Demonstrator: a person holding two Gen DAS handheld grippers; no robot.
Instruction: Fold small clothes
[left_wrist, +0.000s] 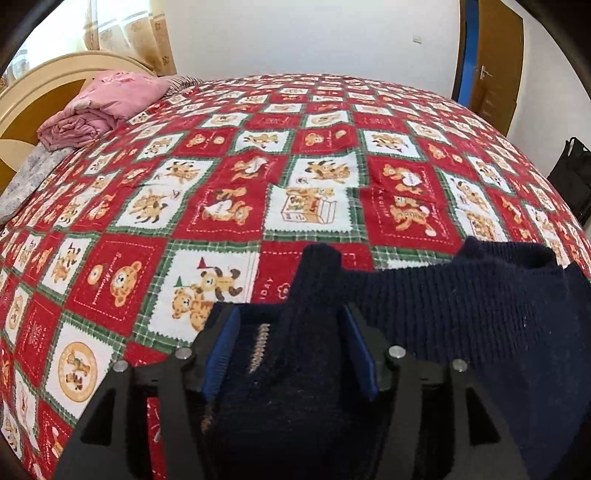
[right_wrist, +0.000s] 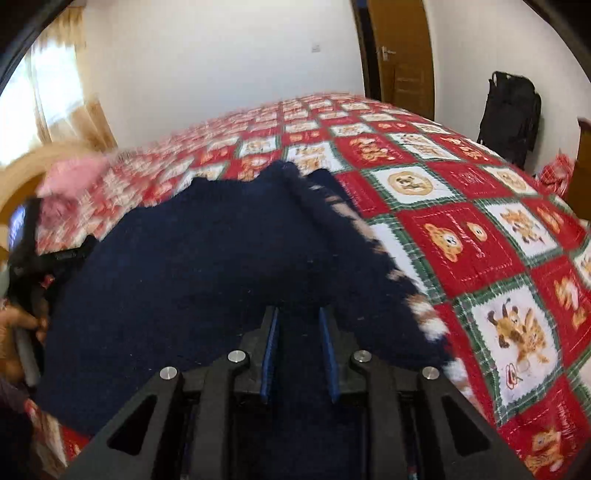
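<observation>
A dark navy knitted garment (left_wrist: 480, 306) lay rumpled, not yet neatly folded, low in both frames on the red patchwork bedspread (left_wrist: 258, 166). The left gripper (left_wrist: 291, 328) stood released around cloth; the right gripper (right_wrist: 299, 332) clenched the knit.

Two matching black hand-held grippers, each with blue-lined fingers.

The left gripper (left_wrist: 291, 332) has a matte black body of angular plastic, with triangular cut-outs in its sloped shoulders and four round silver screw heads set across the top. Its two fingers (left_wrist: 221, 350) carry ribbed blue pads on their inner faces. The right gripper (right_wrist: 301, 350) is built the same way: black frame, triangular openings, four shiny screw heads, thin blue pads along its fingers (right_wrist: 271, 354). At the left edge of the right wrist view a hand (right_wrist: 14, 332) shows, blurred, around a grey handle.
</observation>
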